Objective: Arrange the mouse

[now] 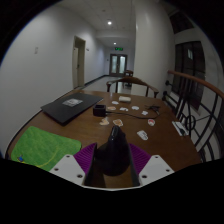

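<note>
The jaws grip a black mouse (112, 155) above the wooden desk (85, 128), green cloth (42, 146) at nine o'clock, laptop (68, 106) at eleven.

Glossy black plastic mouse (111, 158), matt wood table (150, 148), green cloth mat (42, 146) w/ rough weave.

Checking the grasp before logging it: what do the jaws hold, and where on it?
A black mouse, gripped between the jaws by its two sides, its tip pointing forward above the table.
</note>
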A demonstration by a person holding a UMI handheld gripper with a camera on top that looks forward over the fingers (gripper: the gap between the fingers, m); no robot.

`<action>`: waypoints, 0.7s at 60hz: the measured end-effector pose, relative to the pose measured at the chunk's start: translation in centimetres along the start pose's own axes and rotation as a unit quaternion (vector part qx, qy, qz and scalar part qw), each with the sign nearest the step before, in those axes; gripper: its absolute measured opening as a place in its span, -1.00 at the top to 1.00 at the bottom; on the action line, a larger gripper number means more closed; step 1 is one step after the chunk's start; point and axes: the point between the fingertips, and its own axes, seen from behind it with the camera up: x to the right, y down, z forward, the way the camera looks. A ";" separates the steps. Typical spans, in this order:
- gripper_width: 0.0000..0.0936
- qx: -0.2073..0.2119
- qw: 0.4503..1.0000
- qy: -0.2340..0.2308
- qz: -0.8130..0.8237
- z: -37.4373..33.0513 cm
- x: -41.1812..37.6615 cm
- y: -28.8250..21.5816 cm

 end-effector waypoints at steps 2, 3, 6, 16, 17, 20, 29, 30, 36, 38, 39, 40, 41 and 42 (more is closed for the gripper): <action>-0.16 0.002 1.000 -0.001 0.004 -0.1 0.0 0.0; -0.16 0.002 1.000 -0.001 0.004 -0.1 0.0 0.0; -0.16 0.005 1.000 -0.002 0.009 -0.3 0.1 -0.1; -0.13 0.020 1.000 -0.006 0.015 -0.8 -0.1 -0.9; -0.13 0.021 1.000 -0.006 0.015 -0.9 -0.2 -0.9; -0.13 0.023 1.000 -0.003 0.013 -0.9 -0.1 -1.0; -0.12 0.047 0.999 -0.008 0.013 -3.6 -1.8 -3.1; -0.12 0.052 0.999 -0.009 0.011 -4.1 -2.3 -3.5; -0.12 0.080 0.996 -0.025 0.008 -7.9 -6.7 -6.7; -0.13 0.089 0.995 -0.031 0.012 -8.9 -8.4 -7.5; -0.13 0.092 0.995 -0.033 0.012 -9.4 -9.3 -7.8; -0.13 0.094 0.995 -0.036 0.011 -9.8 -10.2 -8.0; -0.13 0.095 0.995 -0.038 0.009 -10.1 -11.1 -8.1; -0.12 0.095 0.995 -0.039 0.006 -10.4 -12.1 -8.1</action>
